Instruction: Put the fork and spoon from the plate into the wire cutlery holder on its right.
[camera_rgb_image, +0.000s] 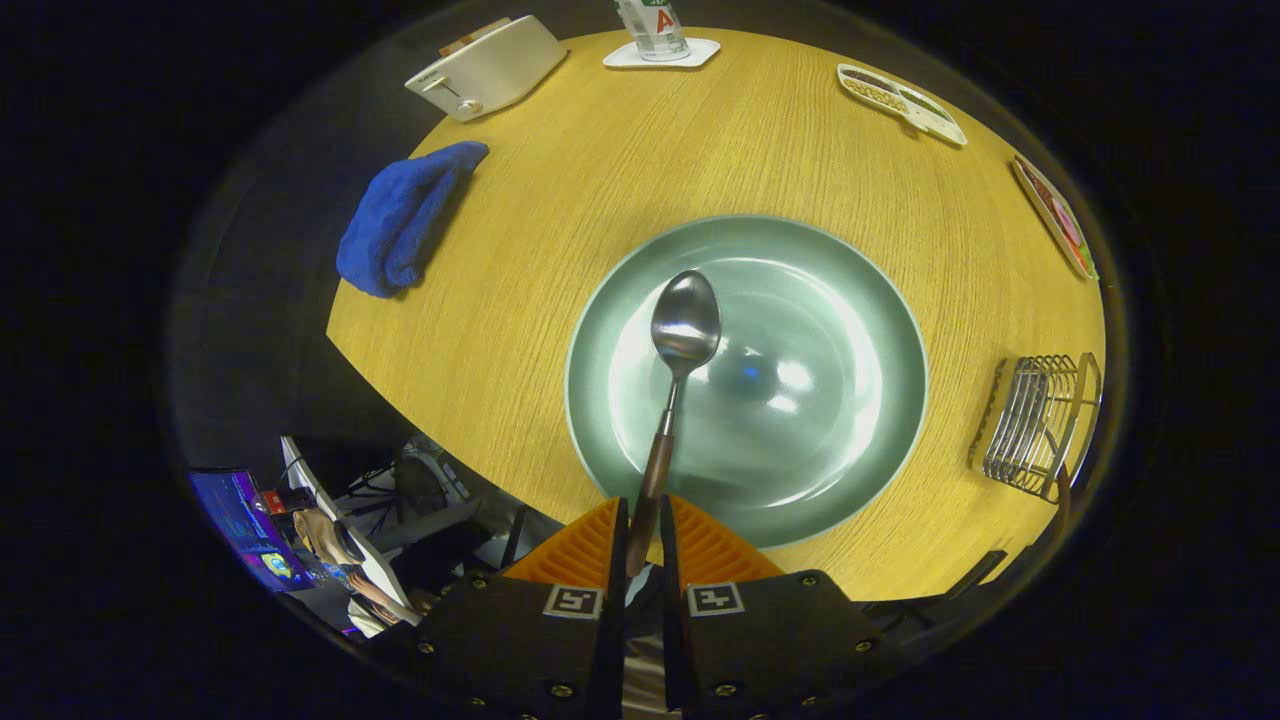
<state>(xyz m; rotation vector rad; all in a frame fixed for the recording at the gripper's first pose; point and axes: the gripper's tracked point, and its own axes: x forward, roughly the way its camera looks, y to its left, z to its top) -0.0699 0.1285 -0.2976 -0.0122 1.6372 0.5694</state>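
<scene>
Spoon (684, 325) is clamped by its handle in my gripper (643, 528), over the plate (880, 300); I'd carry it level to the wire cutlery holder (1040, 425) at the table's (600, 180) right edge.

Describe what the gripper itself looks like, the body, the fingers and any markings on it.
The gripper has two blocky dark housings studded with small screws, each bearing a square black-and-white tag. From them rise two wedge-shaped fingers with ribbed outer faces and flat inner faces, separated by a narrow slot.
</scene>
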